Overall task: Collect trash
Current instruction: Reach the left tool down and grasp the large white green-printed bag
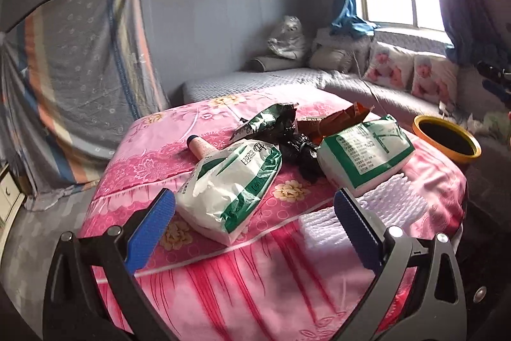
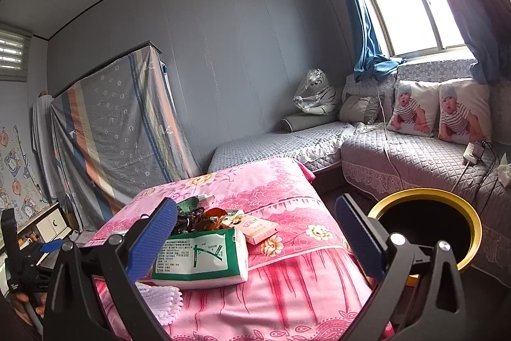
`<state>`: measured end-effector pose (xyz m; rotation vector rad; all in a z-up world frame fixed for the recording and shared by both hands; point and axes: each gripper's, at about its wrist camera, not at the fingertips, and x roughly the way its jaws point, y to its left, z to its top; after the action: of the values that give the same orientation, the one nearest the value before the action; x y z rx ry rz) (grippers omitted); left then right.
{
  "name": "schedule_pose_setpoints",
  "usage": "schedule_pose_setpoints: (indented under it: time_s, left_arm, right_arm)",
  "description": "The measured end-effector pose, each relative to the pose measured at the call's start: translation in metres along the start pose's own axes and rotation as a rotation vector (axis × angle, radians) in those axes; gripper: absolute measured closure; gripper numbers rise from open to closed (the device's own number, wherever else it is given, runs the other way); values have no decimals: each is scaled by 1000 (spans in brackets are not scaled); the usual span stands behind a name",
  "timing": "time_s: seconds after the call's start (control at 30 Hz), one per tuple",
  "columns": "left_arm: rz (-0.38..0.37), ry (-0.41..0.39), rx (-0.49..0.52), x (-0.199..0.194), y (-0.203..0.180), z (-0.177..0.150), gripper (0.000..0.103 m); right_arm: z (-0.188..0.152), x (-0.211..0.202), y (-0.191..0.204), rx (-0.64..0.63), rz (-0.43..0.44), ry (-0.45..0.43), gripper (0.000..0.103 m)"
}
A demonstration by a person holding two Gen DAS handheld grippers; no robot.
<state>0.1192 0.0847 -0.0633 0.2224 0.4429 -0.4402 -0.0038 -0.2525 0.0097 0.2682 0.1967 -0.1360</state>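
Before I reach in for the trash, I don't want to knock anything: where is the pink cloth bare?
Bare: the far end beyond the green wrapper, and the near hanging front. Crowded: the middle, where the tissue pack, black bag and second pack cluster, foam netting beside.

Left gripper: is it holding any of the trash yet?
No, the left gripper is open and empty, short of the white-and-green packet on the pink cloth.

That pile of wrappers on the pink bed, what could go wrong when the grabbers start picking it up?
The green-and-white packs and are soft and bulky, so they might slip from the fingers. The black bag lies tangled among wrappers and could drag others along. The bin stands off the bed's edge, so a dropped piece may land on the floor.
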Motion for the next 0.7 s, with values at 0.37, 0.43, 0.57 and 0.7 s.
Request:
schedule_pose_setpoints:
  time_s: [0.37,0.43,0.57,0.7]
  left_arm:
    - [-194,218,217,101,31,25,8]
    - [-217,240,201,115,40,25,8]
    - [-271,284,177,134,51,20,8]
    - [-298,299,202,148,48,14,8]
  right_arm:
    - [-12,41,5,-15,-36,89,7]
    - [-14,46,4,-13,-41,103,7]
    - [-18,56,3,-25,-53,127,7]
    - [-21,67,6,-33,-56,143,7]
